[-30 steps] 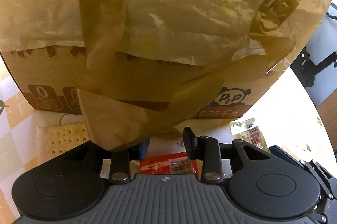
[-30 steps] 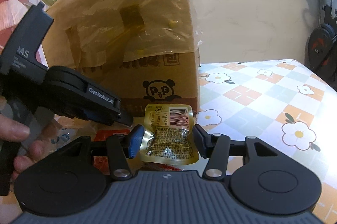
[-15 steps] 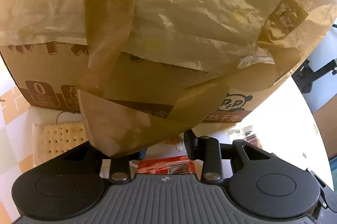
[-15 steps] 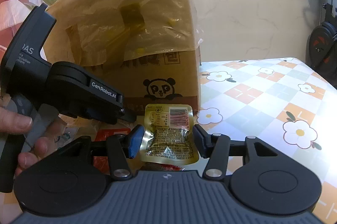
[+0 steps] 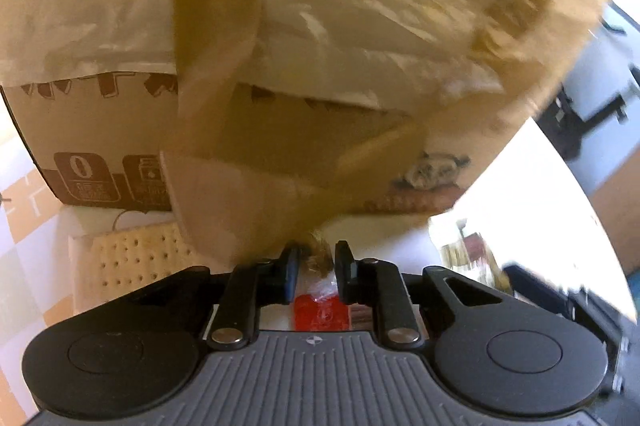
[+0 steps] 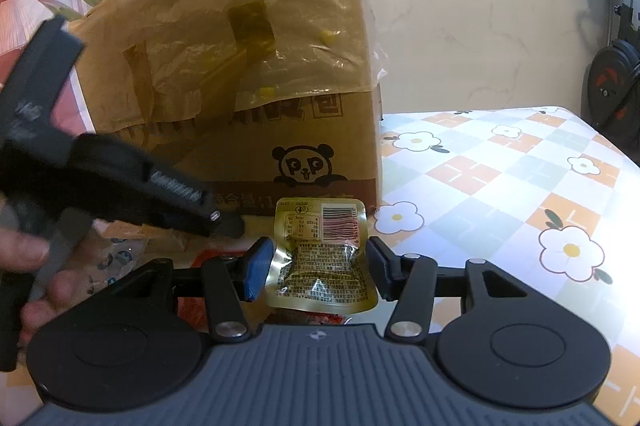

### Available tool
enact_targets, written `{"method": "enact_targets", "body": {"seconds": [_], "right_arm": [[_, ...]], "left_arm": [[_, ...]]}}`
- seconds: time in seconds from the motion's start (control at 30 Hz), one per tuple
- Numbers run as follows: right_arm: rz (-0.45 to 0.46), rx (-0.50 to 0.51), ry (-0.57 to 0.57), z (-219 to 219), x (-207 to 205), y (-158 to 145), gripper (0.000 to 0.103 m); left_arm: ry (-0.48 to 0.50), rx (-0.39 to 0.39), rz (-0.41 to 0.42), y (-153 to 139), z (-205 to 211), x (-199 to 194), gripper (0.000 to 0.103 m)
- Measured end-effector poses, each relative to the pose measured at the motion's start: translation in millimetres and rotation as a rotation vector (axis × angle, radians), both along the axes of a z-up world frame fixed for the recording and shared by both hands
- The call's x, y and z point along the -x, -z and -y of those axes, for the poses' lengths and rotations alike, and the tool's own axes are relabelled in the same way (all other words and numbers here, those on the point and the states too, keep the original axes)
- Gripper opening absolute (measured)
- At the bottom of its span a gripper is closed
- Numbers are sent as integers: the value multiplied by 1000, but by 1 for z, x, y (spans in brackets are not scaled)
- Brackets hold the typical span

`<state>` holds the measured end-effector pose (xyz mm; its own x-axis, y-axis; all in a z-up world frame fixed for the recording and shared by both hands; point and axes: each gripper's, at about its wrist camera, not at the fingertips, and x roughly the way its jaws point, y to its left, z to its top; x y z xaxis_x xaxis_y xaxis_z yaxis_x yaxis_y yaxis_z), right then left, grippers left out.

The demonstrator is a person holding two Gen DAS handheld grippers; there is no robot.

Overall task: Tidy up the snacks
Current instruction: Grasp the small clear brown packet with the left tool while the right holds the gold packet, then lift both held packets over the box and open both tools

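Snack pouch [image 6: 324, 254] lies flat on the table before the box [image 6: 280, 130], directly between my right gripper's [image 6: 316, 268] parted fingers, long axis pointing away. My left gripper [image 5: 313, 268], nearly closed, holds nothing I can discern.

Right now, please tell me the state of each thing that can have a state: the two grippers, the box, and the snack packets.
left gripper: fingers nearly closed, gripping nothing I can make out.
right gripper: open, gold packet between its fingers.
cardboard box: upright, flap raised, plastic sheet taped over it.
gold packet: sealed, lying flat, barcode side up.
red packet: lying flat, mostly hidden.
cracker pack: lying flat beside the box.
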<state>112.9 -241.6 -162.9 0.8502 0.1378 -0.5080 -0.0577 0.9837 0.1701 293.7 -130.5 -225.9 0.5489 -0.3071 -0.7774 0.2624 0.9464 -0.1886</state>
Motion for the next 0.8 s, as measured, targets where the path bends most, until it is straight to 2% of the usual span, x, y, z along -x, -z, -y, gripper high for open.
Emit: {"method": "enact_targets", "body": {"seconds": [0.47, 0.8], "right_arm": [[-8, 7, -8, -3, -1, 0, 54], [26, 22, 0, -2, 19, -18, 54]], "left_arm": [[104, 5, 56, -21, -9, 45, 18], [122, 75, 91, -50, -48, 69, 18]]}}
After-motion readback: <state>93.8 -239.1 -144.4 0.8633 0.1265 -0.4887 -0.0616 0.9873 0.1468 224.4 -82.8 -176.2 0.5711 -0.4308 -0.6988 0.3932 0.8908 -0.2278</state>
